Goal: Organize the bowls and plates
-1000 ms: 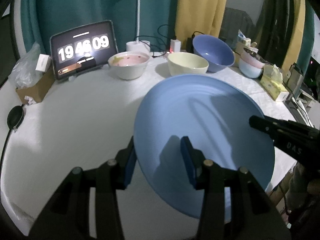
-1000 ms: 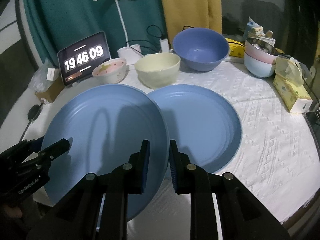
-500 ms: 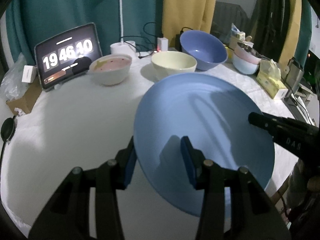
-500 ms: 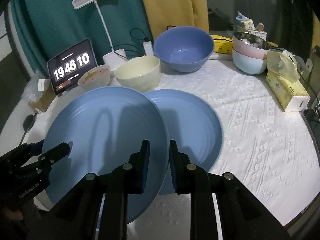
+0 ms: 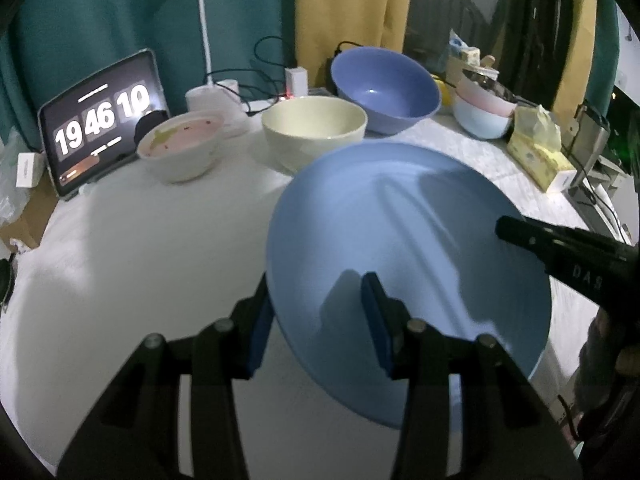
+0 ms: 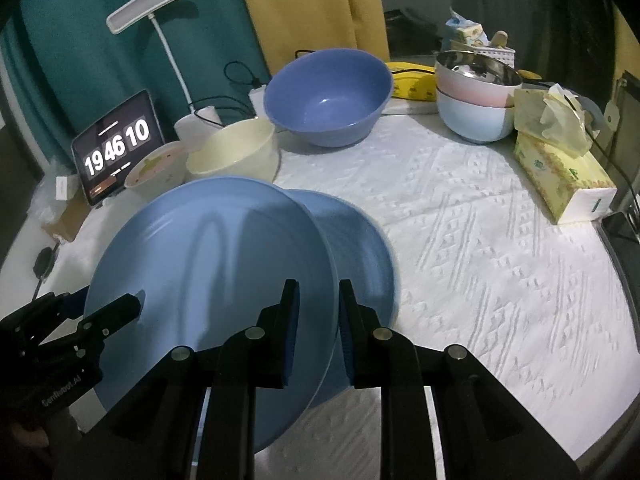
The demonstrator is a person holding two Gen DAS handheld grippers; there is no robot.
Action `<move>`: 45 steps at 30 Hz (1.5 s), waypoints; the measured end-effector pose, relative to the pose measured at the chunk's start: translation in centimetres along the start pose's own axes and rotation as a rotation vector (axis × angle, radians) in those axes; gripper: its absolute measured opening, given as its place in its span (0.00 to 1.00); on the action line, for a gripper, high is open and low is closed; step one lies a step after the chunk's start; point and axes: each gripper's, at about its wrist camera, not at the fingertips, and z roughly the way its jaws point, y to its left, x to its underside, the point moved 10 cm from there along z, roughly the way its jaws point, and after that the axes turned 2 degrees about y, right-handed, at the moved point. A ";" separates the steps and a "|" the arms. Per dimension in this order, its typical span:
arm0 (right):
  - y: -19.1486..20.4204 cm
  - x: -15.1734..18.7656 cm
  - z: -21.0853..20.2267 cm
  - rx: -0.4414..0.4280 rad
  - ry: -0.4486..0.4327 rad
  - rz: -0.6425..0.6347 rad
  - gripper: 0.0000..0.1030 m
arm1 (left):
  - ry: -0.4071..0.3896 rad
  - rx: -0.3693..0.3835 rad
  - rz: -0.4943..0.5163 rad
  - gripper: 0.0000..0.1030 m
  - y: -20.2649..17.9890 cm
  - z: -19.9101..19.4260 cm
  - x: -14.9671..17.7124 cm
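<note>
Plates and bowls share a white-covered surface [image 6: 500, 248]; a large blue plate [image 6: 208, 264] is carried above it, tilted, gripped at opposite rims by both tools. In the right wrist view the right gripper [image 6: 318, 320] has its jaws drawn narrow on the plate's rim at about 4 o'clock, one blue pad on each face; the left gripper [image 6: 106, 308] bites the rim at 9 o'clock. In the left wrist view the left gripper [image 5: 316, 320] straddles the near rim of the same plate [image 5: 400, 248], jaws moderately apart with the rim between them; the right tool reaches in from 3 o'clock.

A second blue plate [image 6: 360, 240] lies flat on the surface, partly under the carried one, showing at its 2 o'clock side. Beyond, at 12 o'clock, stand a cream bowl [image 6: 236, 156], a big blue bowl [image 6: 328, 96] and a white bowl with a pink inside [image 6: 156, 168]; stacked bowls [image 6: 472, 100] sit at 1 o'clock beside a tissue box [image 6: 560, 172]. A tablet clock [image 6: 118, 144] and a desk lamp [image 6: 148, 4] stand at 11 o'clock before teal and yellow curtains.
</note>
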 end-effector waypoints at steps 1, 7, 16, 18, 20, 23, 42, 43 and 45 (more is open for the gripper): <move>-0.3 -0.1 0.2 0.001 0.001 0.003 0.20 | 0.002 0.001 0.002 0.43 -0.1 0.2 -0.1; -1.7 -0.6 1.1 0.013 0.009 0.018 0.20 | 0.023 0.002 0.016 0.43 -1.1 1.6 -0.6; -3.5 -1.1 2.1 0.029 0.021 0.044 0.20 | 0.044 0.006 0.039 0.43 -2.4 3.4 -1.2; -3.7 -1.1 2.4 0.029 0.024 0.049 0.20 | 0.043 -0.001 0.046 0.43 -2.5 3.6 -1.3; -3.9 -1.2 2.5 0.037 0.018 0.052 0.20 | 0.040 -0.012 0.058 0.44 -2.6 3.8 -1.5; -4.3 -1.3 2.7 0.054 0.019 0.062 0.20 | 0.041 -0.022 0.068 0.44 -2.6 4.1 -1.7; -5.5 -0.1 3.2 0.042 0.065 0.124 0.32 | 0.102 0.008 -0.109 0.47 0.9 5.0 -0.4; -5.5 0.0 3.4 0.036 0.070 0.127 0.32 | 0.110 0.020 -0.113 0.47 0.7 5.2 -0.3; -5.2 0.4 3.8 0.019 0.082 0.130 0.32 | 0.108 0.039 -0.115 0.47 0.2 5.4 -0.2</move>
